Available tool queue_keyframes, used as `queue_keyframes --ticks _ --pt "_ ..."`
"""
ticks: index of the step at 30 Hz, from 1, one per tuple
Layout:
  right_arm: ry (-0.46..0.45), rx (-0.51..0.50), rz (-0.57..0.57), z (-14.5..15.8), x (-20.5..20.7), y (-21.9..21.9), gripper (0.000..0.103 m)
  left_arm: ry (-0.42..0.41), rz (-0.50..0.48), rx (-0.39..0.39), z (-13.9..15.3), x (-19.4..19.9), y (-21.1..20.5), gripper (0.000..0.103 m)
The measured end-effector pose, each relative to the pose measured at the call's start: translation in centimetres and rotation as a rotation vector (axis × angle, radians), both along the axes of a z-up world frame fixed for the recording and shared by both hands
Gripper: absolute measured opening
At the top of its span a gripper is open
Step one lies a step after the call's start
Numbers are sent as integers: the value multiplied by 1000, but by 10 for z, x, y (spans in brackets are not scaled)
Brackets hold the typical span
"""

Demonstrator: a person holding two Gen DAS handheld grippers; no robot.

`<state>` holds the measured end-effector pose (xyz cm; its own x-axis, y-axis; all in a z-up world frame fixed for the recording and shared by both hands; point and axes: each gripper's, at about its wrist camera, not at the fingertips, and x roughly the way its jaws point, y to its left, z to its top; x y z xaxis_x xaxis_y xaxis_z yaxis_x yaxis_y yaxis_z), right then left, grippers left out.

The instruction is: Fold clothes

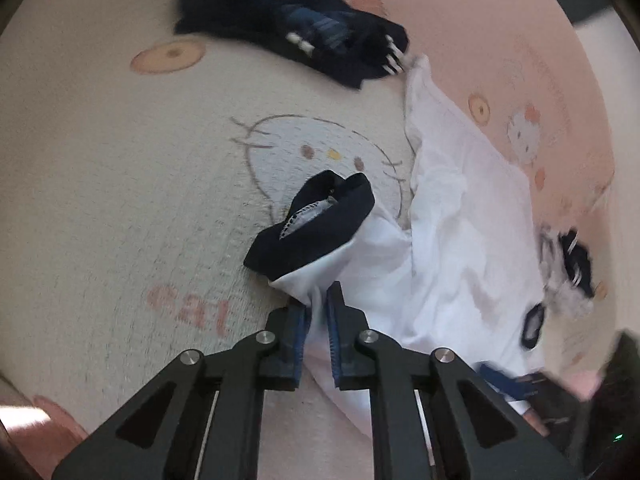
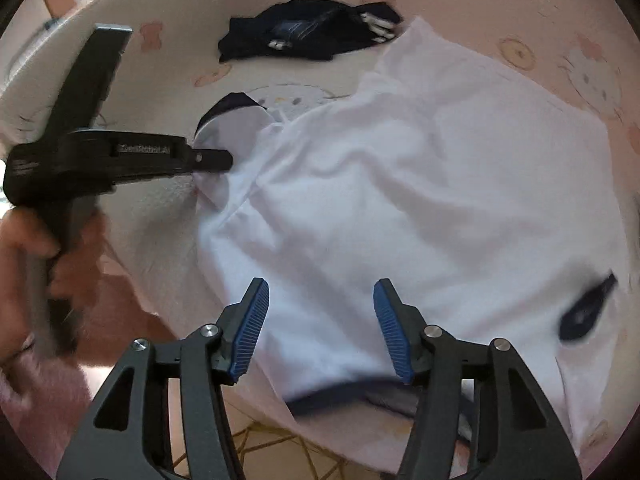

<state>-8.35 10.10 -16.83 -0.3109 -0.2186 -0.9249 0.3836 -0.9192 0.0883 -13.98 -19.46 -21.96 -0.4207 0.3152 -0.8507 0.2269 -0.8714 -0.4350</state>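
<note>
A white T-shirt (image 2: 400, 184) with navy trim lies spread on a pink and cream cartoon-print bed cover (image 1: 120, 200). My left gripper (image 1: 318, 300) is shut on the shirt's white sleeve, whose navy cuff (image 1: 316, 228) sticks out beyond the fingertips. In the right wrist view the left gripper (image 2: 216, 160) pinches that sleeve at the shirt's left side. My right gripper (image 2: 320, 300) is open, jaws wide, hovering over the shirt near its navy collar (image 2: 340, 394). It holds nothing.
A dark navy garment (image 1: 288, 28) with white stripes lies crumpled at the far side of the bed, also seen in the right wrist view (image 2: 308, 32). Another small dark and white garment (image 1: 568, 268) lies at the right. The bed edge (image 2: 280, 440) is near me.
</note>
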Motion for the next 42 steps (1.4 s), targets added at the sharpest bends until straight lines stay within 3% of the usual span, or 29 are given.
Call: queue_keyframes --ticks 2,5,8,10,13,14,18,21,25,28,30,32,34,36,39,42 --pt "31 70 53 -6 9 -10 59 -9 22 4 2 2 -7 10" --pt "-25 69 121 -11 28 -6 59 -36 57 64 -5 4 -19 12" --pt "-17 26 4 1 24 22 56 -26 73 110 -9 5 -23 20" --pt "-5 -6 -90 10 18 42 57 -1 48 65 -5 0 -15 21" --pt "20 -29 -219 24 10 73 57 18 8 14 6 -4 -1 4" --pt "35 -9 -247 29 6 84 57 26 -5 18 13 -4 4 4" --pt "88 58 -354 47 -10 129 57 121 -152 -2 59 3 41 4" --pt "87 11 -414 57 -14 150 57 164 -298 2 76 6 86 4" --pt "71 -31 -410 56 -28 146 57 87 -458 -7 44 1 145 6" --pt "57 -29 -382 51 -22 132 57 -34 -540 9 15 1 162 12" --pt "58 -34 -362 49 -20 126 57 11 -539 57 25 9 151 21" --pt "73 -29 -337 49 -22 119 57 151 -483 86 52 20 124 47" --pt "86 -32 -300 48 -27 111 57 270 -379 22 76 28 93 49" --pt "102 -73 -254 50 -30 100 57 262 -307 -48 74 27 73 48" --pt "87 -162 -172 44 -35 78 57 169 -284 -67 50 21 64 43" --pt "52 -76 -153 11 -45 59 57 114 -354 -193 31 24 81 37"
